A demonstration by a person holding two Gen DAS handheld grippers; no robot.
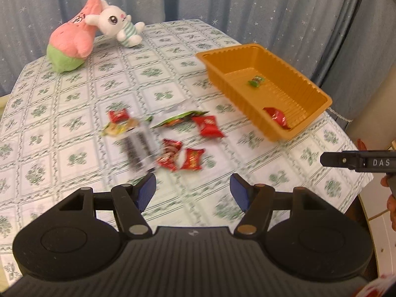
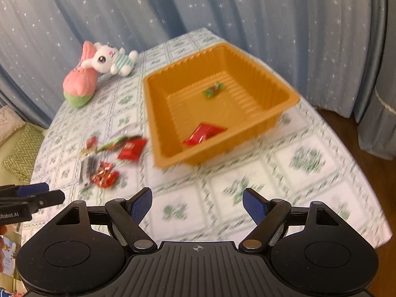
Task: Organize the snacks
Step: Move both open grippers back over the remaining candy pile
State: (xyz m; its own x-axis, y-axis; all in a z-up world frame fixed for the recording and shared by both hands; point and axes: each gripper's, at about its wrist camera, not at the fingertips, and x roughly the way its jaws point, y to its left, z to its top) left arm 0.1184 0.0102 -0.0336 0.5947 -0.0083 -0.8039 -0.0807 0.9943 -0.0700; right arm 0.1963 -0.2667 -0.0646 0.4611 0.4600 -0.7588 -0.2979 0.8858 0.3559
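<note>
Left wrist view: left gripper (image 1: 193,190) has its jaws spread wide, nothing between the blue pads, not touching anything.
Right wrist view: right gripper (image 2: 197,204) is released too, gap totally clear, just tablecloth under it.
Loose snacks: a scattered pile (image 1: 158,136) of red, green and clear wrappers sits on the table just ahead of the left claw, slightly left of its gap. From the right claw it's off to the left (image 2: 109,158), a bit blurry.
Orange tray (image 2: 247,57): right in front of the right claw, beside the pile, up and right of the left claw (image 1: 247,57).
Already in the tray: one red packet (image 2: 203,135) near the front wall, one small green candy (image 2: 213,89) further back.
Pose: both claws tilt down at the table, side by side, each one poking into the edge of the other's view.
Background stuff: pink plush (image 1: 71,42) and white bunny plush (image 1: 116,22) touching at the far edge of the table (image 1: 61,123), blue starry curtain (image 1: 247,5) behind.
</note>
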